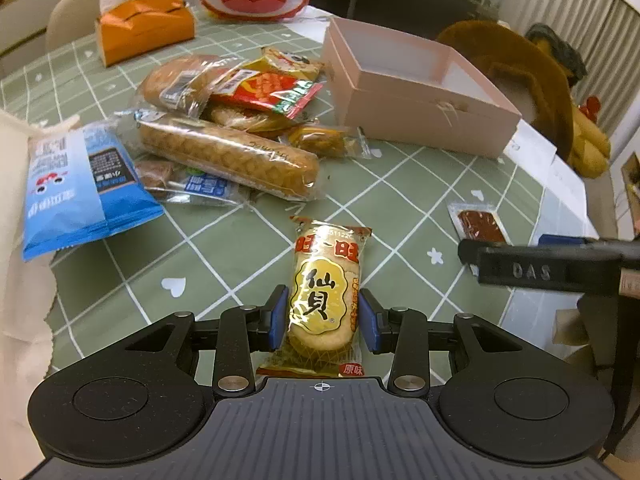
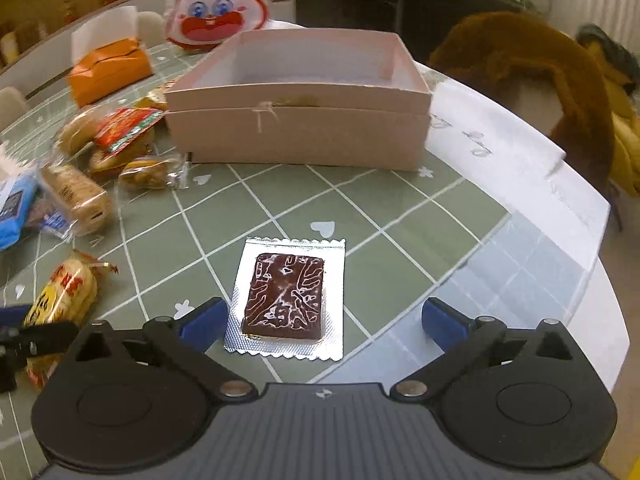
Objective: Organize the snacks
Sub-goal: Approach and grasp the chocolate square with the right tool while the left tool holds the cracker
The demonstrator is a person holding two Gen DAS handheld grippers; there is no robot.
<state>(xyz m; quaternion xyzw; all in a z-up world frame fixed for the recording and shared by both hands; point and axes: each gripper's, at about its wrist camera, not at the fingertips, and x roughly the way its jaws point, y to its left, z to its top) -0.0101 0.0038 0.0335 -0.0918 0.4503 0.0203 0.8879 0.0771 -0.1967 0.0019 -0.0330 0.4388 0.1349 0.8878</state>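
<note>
My left claw [image 1: 323,316] pinches a yellow rice cracker packet [image 1: 326,300] by its sides, low over the green checked desk [image 1: 400,208]. My right claw [image 2: 322,320] stands spread wide around a foil-edged brown snack sachet [image 2: 286,298] lying flat on the desk, its left pad just beside the sachet's edge, the right pad well apart. At 12 o'clock from the sachet sits the open pink box [image 2: 298,136]. A heap of wrapped breads [image 1: 228,156] lies at 11 o'clock from the cracker packet, an orange tissue box [image 1: 144,28] beyond it.
</note>
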